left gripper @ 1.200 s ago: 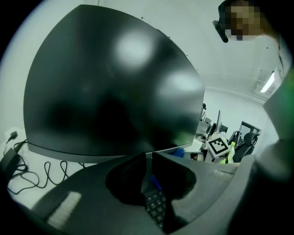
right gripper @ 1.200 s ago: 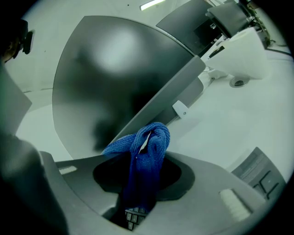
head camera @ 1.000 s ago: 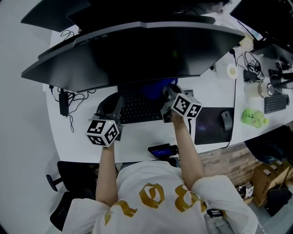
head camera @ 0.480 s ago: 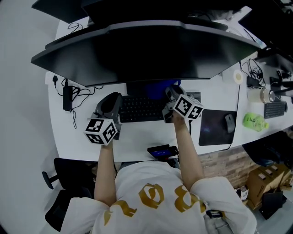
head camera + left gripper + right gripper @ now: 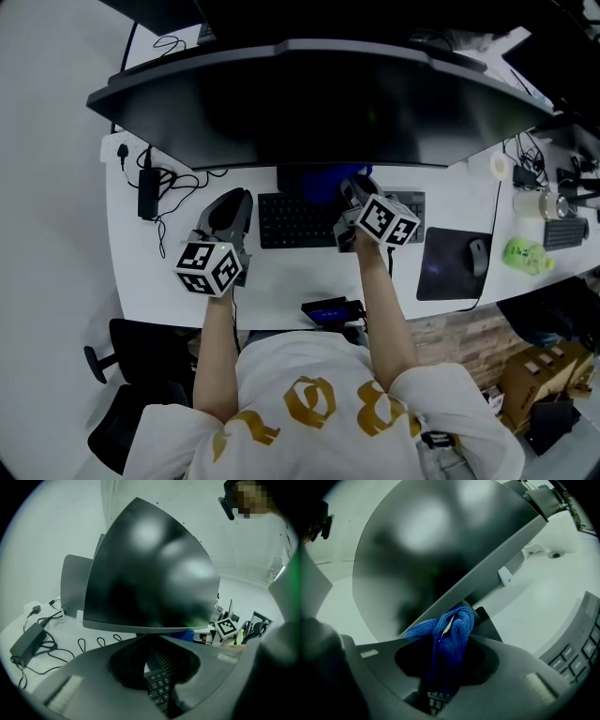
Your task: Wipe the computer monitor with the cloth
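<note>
A wide curved dark monitor (image 5: 319, 103) spans the back of the white desk (image 5: 281, 281). My right gripper (image 5: 354, 195) is shut on a blue cloth (image 5: 323, 183), just below the middle of the monitor's lower edge and above the keyboard (image 5: 295, 220). In the right gripper view the blue cloth (image 5: 451, 632) bunches up between the jaws in front of the monitor (image 5: 422, 541). My left gripper (image 5: 230, 214) hovers over the desk left of the keyboard, shut on nothing. In its own view the left gripper (image 5: 151, 639) points at the monitor (image 5: 150, 573).
A power adapter (image 5: 147, 192) with looped cables lies at the desk's left. Right of the keyboard a mouse (image 5: 476, 253) sits on a dark pad, with a green bottle (image 5: 525, 253), a cup (image 5: 530, 202) and a tape roll (image 5: 502, 167) beyond. A phone (image 5: 330, 309) is at the front edge.
The head view has shifted, so monitor and desk sit further right and lower in the picture. Both grippers keep about the same places; the right one still holds the cloth.
</note>
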### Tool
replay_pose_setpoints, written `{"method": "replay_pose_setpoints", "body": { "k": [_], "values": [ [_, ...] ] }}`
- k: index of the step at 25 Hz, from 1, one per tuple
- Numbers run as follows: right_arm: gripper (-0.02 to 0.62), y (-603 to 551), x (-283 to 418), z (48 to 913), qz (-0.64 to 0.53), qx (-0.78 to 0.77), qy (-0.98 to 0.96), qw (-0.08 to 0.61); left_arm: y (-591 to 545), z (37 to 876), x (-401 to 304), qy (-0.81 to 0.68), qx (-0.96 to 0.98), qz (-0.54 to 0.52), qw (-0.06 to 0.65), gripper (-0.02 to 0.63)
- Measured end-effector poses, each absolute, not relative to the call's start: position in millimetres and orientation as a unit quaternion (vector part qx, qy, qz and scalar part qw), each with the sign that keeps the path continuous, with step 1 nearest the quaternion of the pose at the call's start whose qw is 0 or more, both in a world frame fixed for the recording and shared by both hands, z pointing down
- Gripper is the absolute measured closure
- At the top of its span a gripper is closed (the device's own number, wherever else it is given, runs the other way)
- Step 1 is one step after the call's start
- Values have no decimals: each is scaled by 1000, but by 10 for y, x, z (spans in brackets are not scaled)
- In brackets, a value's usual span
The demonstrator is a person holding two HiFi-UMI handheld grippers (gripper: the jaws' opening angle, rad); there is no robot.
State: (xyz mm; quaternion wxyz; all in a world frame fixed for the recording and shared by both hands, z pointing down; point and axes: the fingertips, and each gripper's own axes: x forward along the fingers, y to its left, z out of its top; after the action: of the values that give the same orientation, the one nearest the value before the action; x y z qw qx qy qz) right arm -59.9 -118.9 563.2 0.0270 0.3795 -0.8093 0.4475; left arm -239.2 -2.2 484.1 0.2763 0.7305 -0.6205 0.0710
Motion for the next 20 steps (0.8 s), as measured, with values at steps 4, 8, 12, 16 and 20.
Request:
{"method": "replay_pose_setpoints", "body": {
  "k": [4, 8, 12, 16, 20],
  "values": [
    [439, -1138, -752, 5650, 447, 380, -809, 29, 49, 4871, -2568, -621, 728, 72, 281, 560],
    [439, -1103, -910, 5627, 444, 377, -813, 28, 56, 4869, -2702, -619, 730, 72, 279, 560],
    [439, -1068, -1054, 5632, 444, 375, -813, 26, 86, 4875, -2829, -619, 731, 72, 279, 560],
    [439, -1017, -1197, 5626, 443, 373, -815, 26, 123, 4888, -2948, -618, 731, 68, 280, 560],
    [439, -966, -1337, 5617, 441, 370, -817, 27, 160, 4894, -3050, -617, 732, 65, 280, 560]
  ]
}}
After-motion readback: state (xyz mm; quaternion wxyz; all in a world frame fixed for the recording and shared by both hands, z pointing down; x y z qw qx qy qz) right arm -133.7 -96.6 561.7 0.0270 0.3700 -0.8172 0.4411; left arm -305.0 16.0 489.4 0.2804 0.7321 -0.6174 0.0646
